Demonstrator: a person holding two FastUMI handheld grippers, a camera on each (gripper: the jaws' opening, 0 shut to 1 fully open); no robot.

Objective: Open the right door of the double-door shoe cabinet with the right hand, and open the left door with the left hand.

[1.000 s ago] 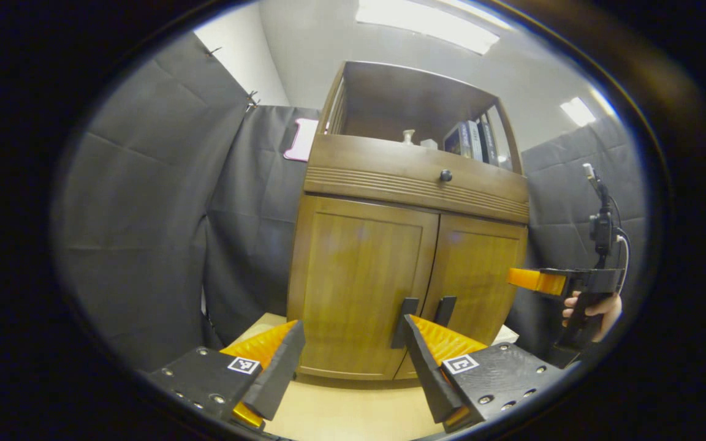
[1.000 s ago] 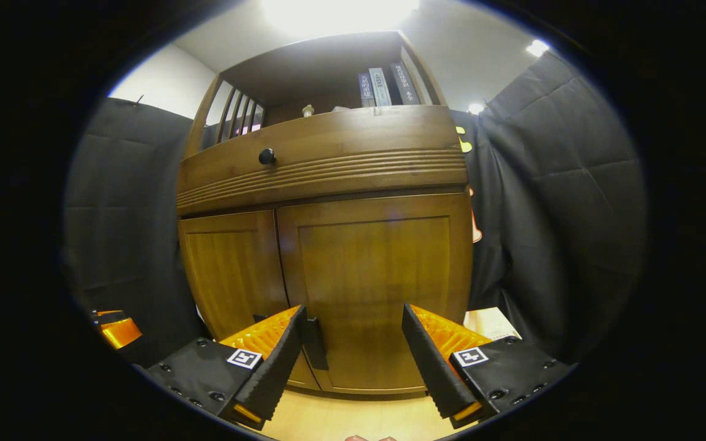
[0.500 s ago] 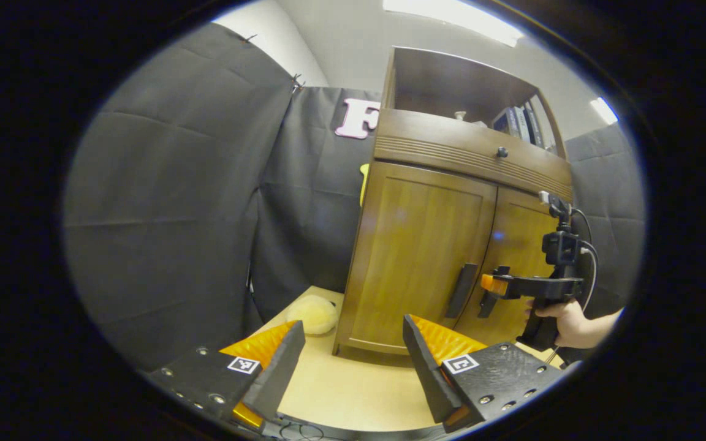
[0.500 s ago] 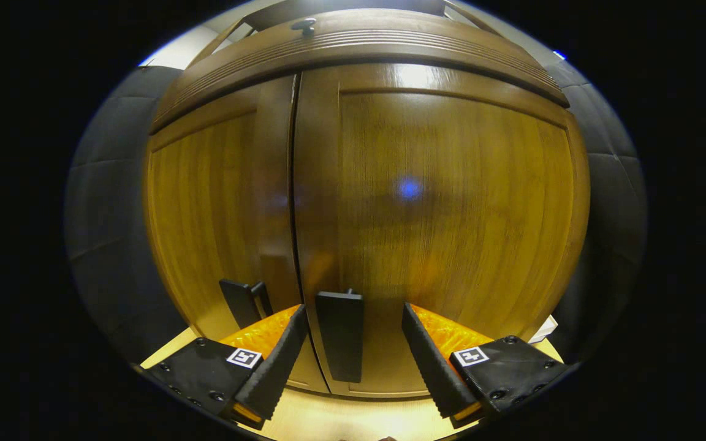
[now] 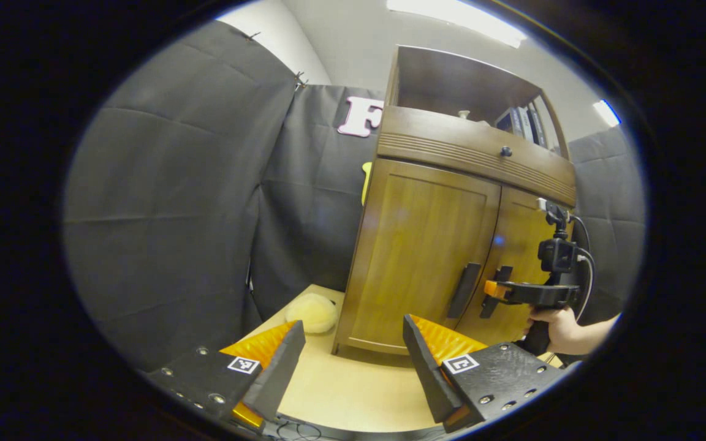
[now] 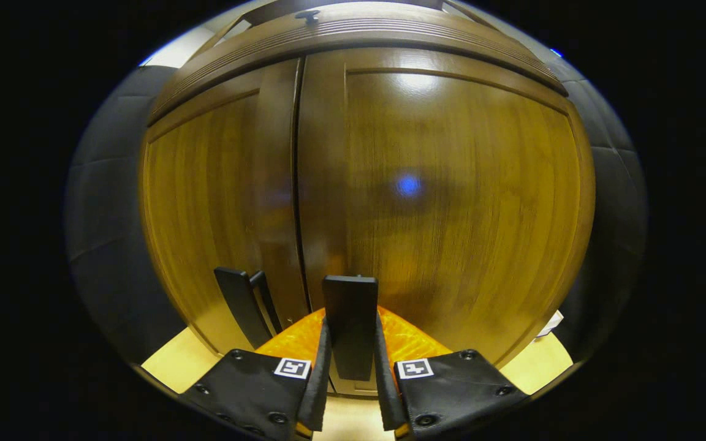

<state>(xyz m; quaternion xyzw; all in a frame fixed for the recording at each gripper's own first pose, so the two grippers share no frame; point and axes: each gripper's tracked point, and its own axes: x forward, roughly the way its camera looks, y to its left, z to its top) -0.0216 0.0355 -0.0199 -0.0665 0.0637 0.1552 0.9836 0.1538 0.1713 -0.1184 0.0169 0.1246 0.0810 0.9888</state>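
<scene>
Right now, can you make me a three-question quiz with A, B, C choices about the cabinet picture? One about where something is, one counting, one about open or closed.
1. Where is the round yellow plush toy?
A. On the top shelf
B. On the floor left of the shoe cabinet
C. Between the door handles

2. How many dark door handles are on the doors?
A. One
B. Two
C. Four

3. What is the right hand-held gripper doing?
A. Closed on the right door handle
B. Open, far from the doors
C. Holding a book

Answers:
1 B: the plush toy lies on the floor beside the shoe cabinet.
2 B: left door handle and right door handle, one per door.
3 A: the right hand-held gripper has both fingers pressing that handle.
</scene>
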